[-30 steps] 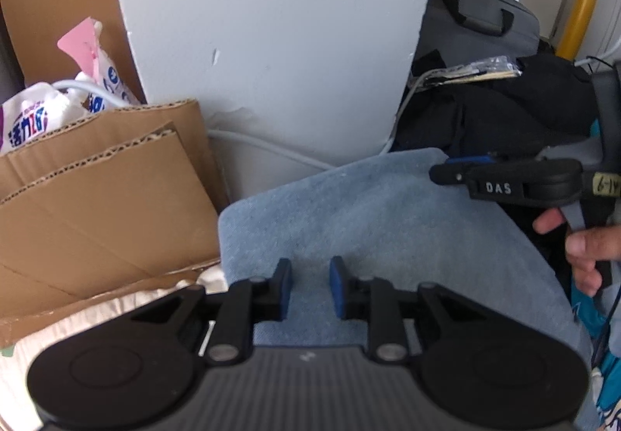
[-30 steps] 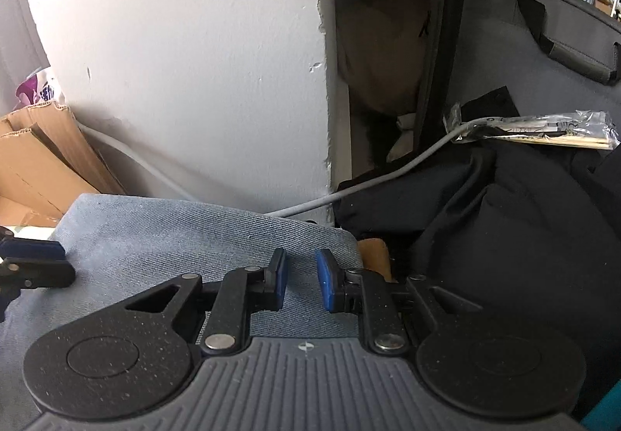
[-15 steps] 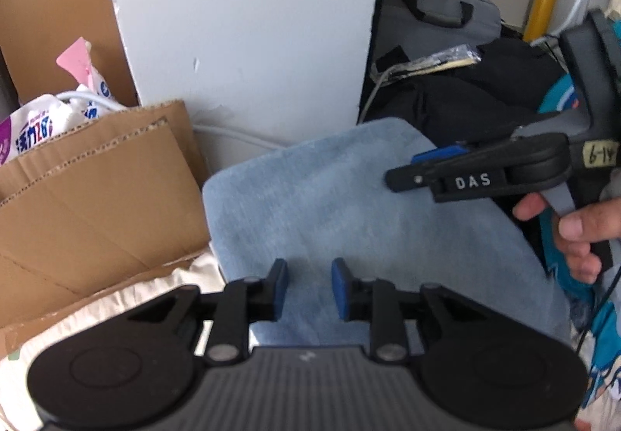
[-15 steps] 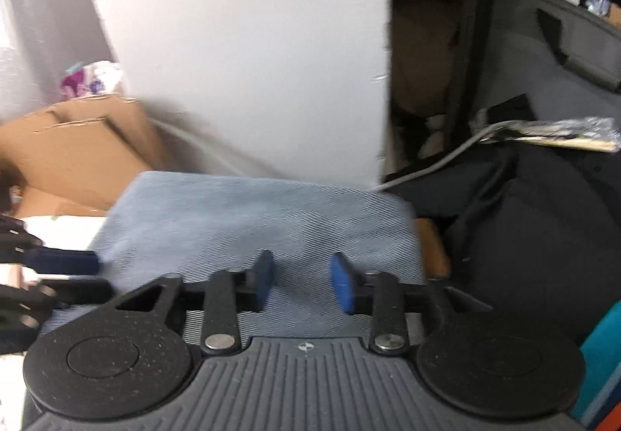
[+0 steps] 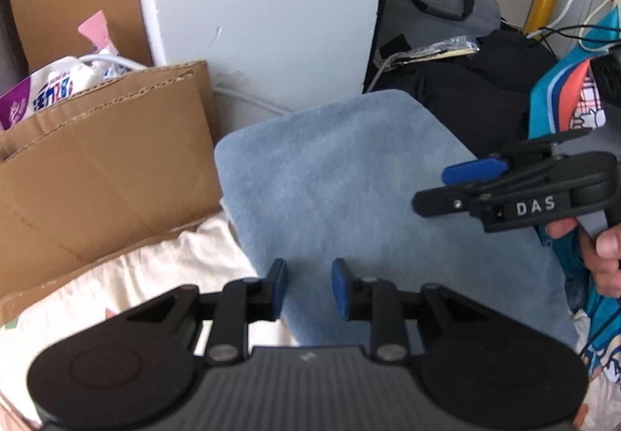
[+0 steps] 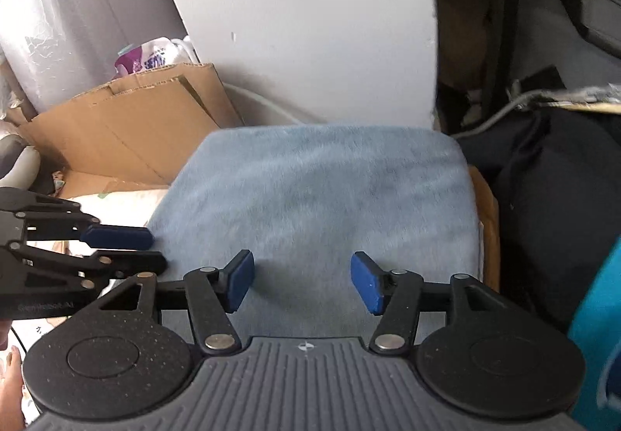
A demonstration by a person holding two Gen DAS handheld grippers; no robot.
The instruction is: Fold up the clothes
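the left gripper [image 5: 305, 285] hovers level over the near edge of the folded, soft blue-grey denim garment [image 5: 349, 198], jaws slightly apart, gripping nothing. the right gripper [image 6: 301, 281] hovers beside it, jaws wide apart, empty. the garment lies flat ahead of both, long axis running away toward the white wall [image 6: 310, 23]

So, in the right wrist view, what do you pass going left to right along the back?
Bubble wrap roll → cardboard → white wall panel → grey cable → black clothing.
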